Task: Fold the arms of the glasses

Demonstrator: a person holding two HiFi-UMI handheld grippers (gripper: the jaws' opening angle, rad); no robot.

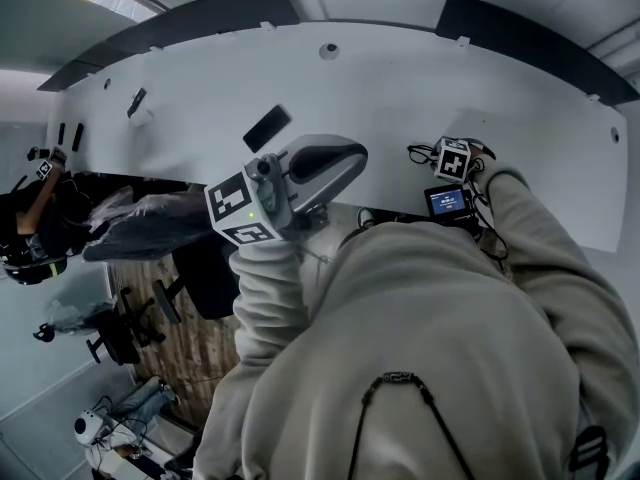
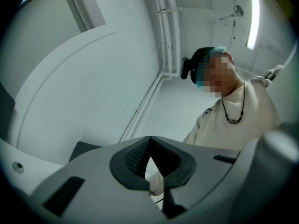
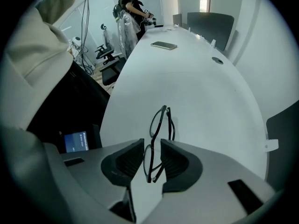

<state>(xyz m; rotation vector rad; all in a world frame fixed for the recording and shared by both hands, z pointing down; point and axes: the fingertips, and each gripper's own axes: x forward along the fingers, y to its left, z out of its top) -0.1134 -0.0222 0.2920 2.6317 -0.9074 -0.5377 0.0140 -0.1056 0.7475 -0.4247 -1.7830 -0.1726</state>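
Glasses (image 3: pixel 157 122): one pair, one table (image 3: pixel 196 87)

Phone (image 3: pixel 164 45) on white table (image 3: pixel 201 92)

No words or numbers can be read in any view. A small screen (image 1: pixel 447 201) on the right gripper (image 3: pixel 152 144) glows blue at the right of the head view. The same screen shows at the lower left of the right gripper view, with tiny pale lines of writing too small to read. The middle cube (image 1: pixel 240 211) and the right cube (image 1: pixel 453 160) carry black and white square patterns, not letters
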